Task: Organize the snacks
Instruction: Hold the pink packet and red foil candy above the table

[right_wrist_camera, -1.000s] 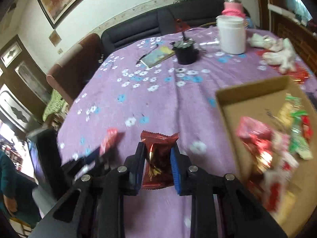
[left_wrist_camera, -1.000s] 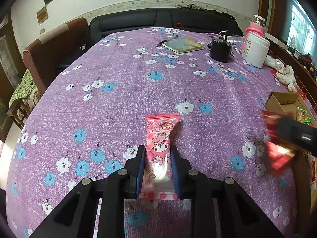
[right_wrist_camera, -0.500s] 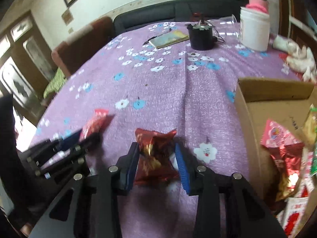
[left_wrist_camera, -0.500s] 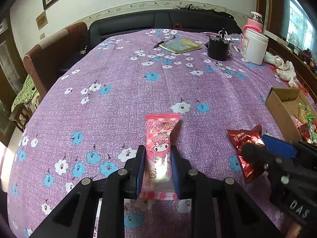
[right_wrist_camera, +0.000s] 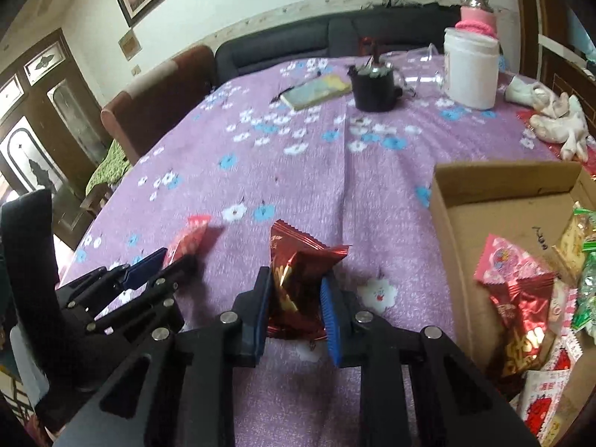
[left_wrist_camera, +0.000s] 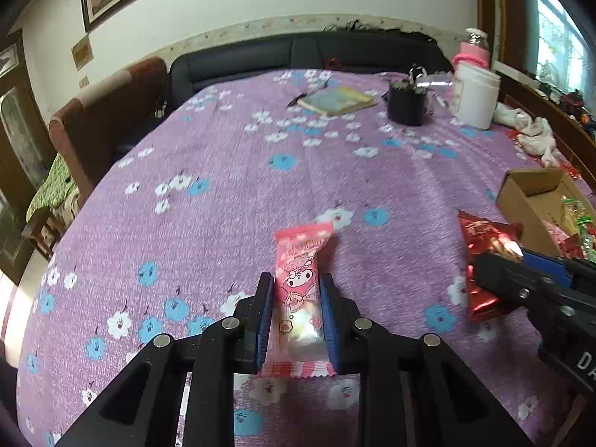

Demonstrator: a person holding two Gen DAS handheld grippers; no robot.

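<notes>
Purple floral tablecloth [left_wrist_camera: 231,201], black sofa [left_wrist_camera: 298,56] behind

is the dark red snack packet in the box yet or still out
Still out: the dark red packet sits clamped in the right hand-held gripper, beside the cardboard box.

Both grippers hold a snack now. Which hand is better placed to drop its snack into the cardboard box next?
The right. The right gripper, whose jaws have just closed on the dark red packet, sits beside the cardboard box. The left gripper, holding the pink packet, is farther away.
</notes>
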